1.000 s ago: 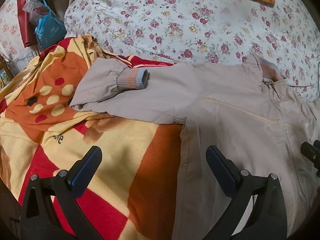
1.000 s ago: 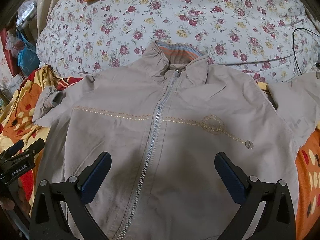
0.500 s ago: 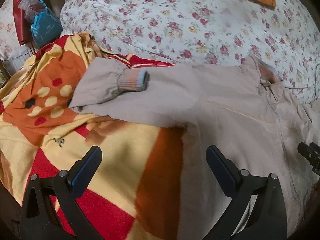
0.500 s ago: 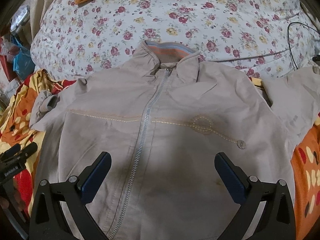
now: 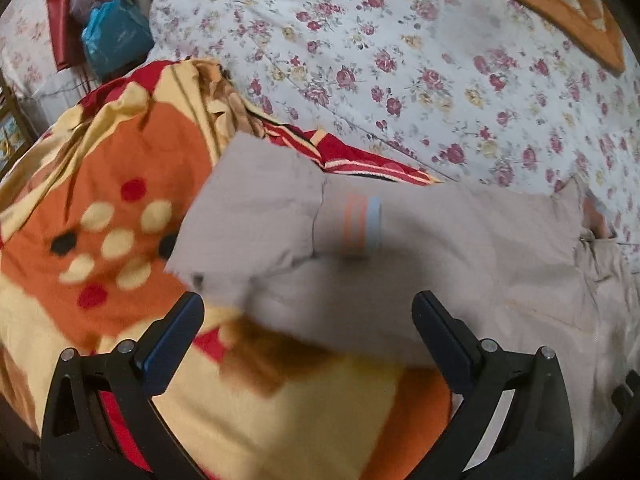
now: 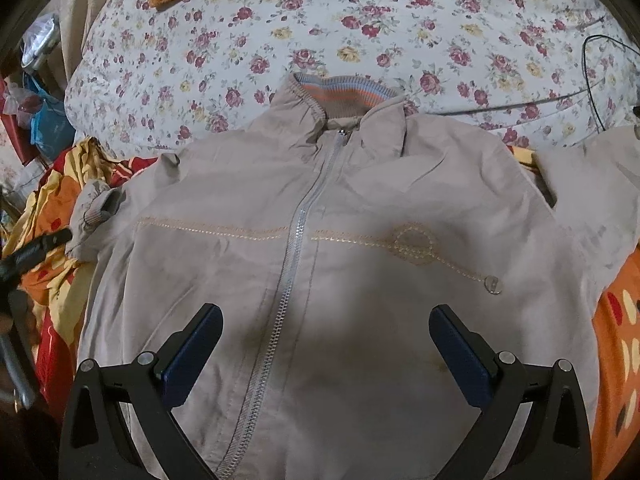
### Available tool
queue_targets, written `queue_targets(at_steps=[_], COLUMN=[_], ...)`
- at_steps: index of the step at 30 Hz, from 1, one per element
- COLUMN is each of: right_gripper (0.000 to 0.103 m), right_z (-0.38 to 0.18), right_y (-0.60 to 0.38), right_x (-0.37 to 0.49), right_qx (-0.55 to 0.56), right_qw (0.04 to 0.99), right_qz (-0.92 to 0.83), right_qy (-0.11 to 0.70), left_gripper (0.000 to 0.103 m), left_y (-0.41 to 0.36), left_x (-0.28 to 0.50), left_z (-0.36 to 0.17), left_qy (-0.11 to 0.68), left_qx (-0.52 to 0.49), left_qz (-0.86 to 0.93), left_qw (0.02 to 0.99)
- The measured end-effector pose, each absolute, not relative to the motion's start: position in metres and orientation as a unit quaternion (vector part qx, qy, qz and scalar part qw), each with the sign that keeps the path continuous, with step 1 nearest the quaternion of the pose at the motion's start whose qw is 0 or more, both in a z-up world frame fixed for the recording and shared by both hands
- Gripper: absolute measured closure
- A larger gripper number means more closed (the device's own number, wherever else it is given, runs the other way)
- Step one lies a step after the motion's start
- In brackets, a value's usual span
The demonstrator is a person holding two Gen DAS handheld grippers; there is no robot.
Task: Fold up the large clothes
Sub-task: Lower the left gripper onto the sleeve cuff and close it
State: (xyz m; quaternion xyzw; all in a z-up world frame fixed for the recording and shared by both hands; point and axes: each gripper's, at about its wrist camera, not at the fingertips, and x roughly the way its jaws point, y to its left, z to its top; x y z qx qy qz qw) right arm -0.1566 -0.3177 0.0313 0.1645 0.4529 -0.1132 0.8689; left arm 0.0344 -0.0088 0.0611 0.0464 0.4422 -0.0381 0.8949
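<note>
A beige zip-up jacket (image 6: 360,248) lies front up on the bed, zipper closed, striped knit collar (image 6: 344,96) at the far end. Its left sleeve (image 5: 280,220) is folded back over itself, with the striped cuff (image 5: 360,220) pointing right. My left gripper (image 5: 308,320) is open and empty, just in front of that sleeve. My right gripper (image 6: 326,332) is open and empty over the jacket's lower front. The left gripper's tip (image 6: 36,246) also shows at the left edge of the right wrist view. The other sleeve (image 6: 592,200) lies out to the right.
An orange, yellow and red blanket (image 5: 100,220) lies under the jacket. A floral quilt (image 6: 400,20) covers the far part of the bed. A blue bag (image 5: 116,40) and red item sit far left. A black cable (image 6: 588,72) runs at far right.
My left gripper has moved forward and left toward the folded sleeve, which now fills more of its view. My right gripper has drifted slightly; the jacket has not moved.
</note>
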Motion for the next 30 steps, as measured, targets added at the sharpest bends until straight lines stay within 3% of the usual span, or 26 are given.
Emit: queue_targets(at_steps=[18,20,21,22,24,27,30], right_gripper=[0.0,0.0,0.0,0.0,0.0,0.0,0.0], right_z=[0.018,0.017,0.016,0.016,0.016,0.015,0.015], right_y=[-0.315,-0.314,-0.314,-0.314,-0.313,-0.313,-0.314], right_x=[-0.149,-0.149,-0.148,-0.148,-0.147,-0.147,-0.148], right_qx=[0.164,0.164,0.164,0.163,0.161,0.158,0.16], right_qw=[0.859,0.858,0.858,0.858,0.858,0.858,0.859], right_qz=[-0.092,-0.092,-0.092,-0.093,-0.093,-0.092,-0.09], right_qy=[0.477,0.478,0.478,0.479,0.479,0.479,0.478], left_gripper=[0.0,0.006,0.019,0.038,0.045,0.085,0.088], left_y=[-0.024,-0.023,-0.024,-0.025,-0.026,-0.018,-0.007], left_x=[0.083,0.086,0.089,0.091,0.095,0.096,0.09], left_z=[0.033,0.031,0.029,0.026,0.023,0.028,0.042], left_qy=[0.438,0.441,0.445,0.454,0.468,0.476,0.48], left_qx=[0.076,0.076,0.074,0.069,0.064,0.027,-0.02], left_qz=[0.012,0.01,0.004,-0.008,-0.017,-0.03,-0.044], left_qw=[0.896,0.894,0.892,0.888,0.881,0.879,0.876])
